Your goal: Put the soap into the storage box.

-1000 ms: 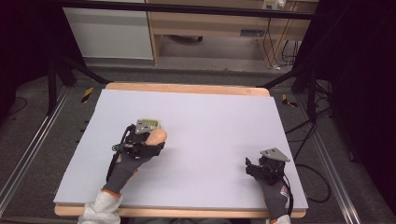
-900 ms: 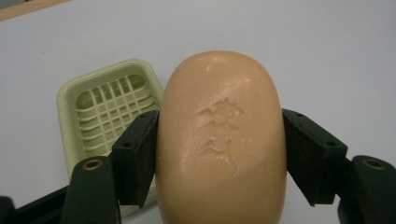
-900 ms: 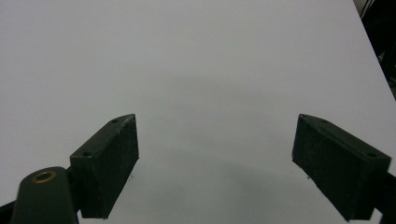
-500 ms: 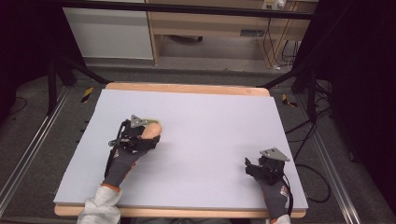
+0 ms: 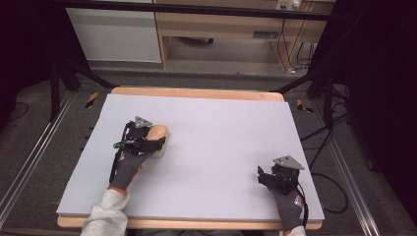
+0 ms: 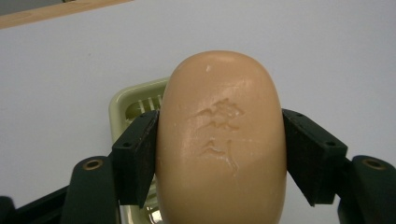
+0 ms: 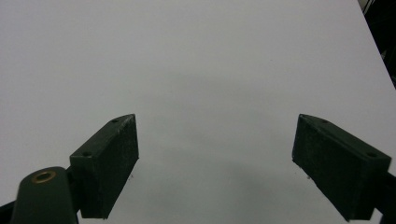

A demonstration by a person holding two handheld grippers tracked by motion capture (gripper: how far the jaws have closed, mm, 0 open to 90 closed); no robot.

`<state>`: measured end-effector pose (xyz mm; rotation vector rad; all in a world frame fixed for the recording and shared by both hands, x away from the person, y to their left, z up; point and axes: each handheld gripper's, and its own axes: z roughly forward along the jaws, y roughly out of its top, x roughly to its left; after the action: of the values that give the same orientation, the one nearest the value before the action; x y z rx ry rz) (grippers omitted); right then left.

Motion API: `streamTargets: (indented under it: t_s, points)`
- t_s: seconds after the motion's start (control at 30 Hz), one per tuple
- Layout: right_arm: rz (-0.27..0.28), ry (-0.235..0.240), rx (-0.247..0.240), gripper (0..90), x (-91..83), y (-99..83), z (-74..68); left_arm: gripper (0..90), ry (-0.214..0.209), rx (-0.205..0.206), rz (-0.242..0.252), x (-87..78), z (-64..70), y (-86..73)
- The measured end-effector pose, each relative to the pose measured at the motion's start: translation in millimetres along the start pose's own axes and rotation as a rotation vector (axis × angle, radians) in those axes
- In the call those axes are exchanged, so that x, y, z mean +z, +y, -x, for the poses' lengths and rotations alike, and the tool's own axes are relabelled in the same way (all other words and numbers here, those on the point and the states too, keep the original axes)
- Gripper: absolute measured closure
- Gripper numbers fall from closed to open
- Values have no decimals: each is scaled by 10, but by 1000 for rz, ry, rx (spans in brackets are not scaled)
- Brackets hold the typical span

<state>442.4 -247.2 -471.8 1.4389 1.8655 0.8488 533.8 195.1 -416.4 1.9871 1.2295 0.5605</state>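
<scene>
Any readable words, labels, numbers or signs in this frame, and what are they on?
No readable text.
Bar of soap, held in the left gripper above the soap dish: an embossed mark, perhaps characters or a logo, too soft to read.

The soap [image 6: 222, 140] sits over the dish [image 6: 135, 105], left of centre on the table [image 5: 221, 142].
</scene>
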Motion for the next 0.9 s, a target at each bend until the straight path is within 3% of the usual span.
streamTargets:
  t_s: [0.3,0.9]
  points:
    - [1,-1,1,147,-1,1,0,314,15,-34,-2,61,-109,9]
    - [0,-2,-2,147,10,1,-3,314,19,-51,-26,192,-169,-11]
